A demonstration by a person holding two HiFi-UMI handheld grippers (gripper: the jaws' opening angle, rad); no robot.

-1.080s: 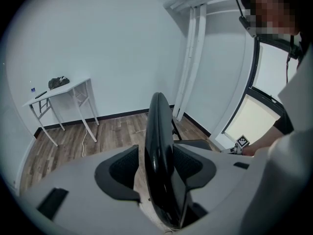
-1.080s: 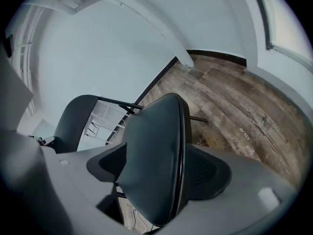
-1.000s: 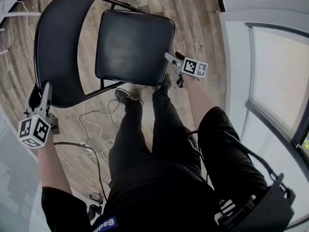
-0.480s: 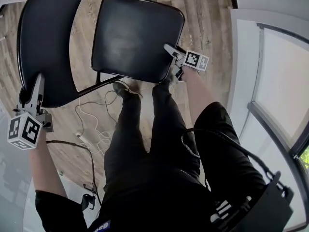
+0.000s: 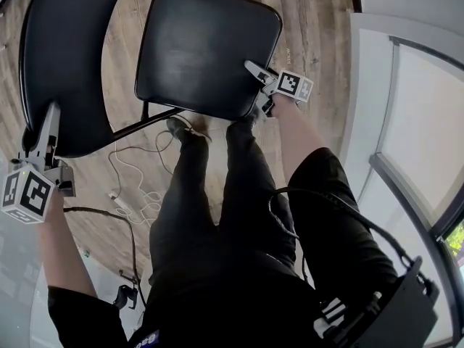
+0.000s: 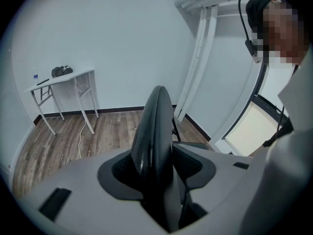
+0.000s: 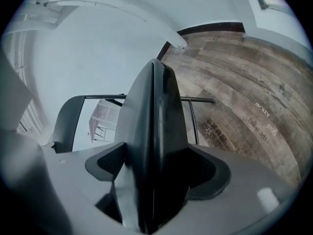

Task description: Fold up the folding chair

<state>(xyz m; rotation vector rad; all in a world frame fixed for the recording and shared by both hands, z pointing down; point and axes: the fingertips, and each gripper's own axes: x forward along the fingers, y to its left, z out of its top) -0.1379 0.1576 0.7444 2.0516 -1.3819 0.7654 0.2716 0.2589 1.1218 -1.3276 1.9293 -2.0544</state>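
Note:
A black folding chair stands open on the wood floor in front of me. In the head view its padded seat (image 5: 206, 49) lies flat and its curved backrest (image 5: 65, 49) is at the left. My left gripper (image 5: 52, 113) is shut on the backrest's rim, which fills its jaws in the left gripper view (image 6: 154, 131). My right gripper (image 5: 251, 68) is at the seat's near right corner. Its jaws have just been opening a little, and the seat's thick edge (image 7: 154, 131) is still wedged between both pads.
The person's legs (image 5: 217, 194) and shoes (image 5: 181, 129) are right behind the seat. Cables (image 5: 134, 194) trail over the floor at the left. A wall with a window (image 5: 420, 122) runs along the right. A white folding table (image 6: 61, 80) stands by the far wall.
Both grippers have sunk and the chair has slid up and left in the head view. The left gripper now sits nearer the picture's left edge. Both stay on the chair.

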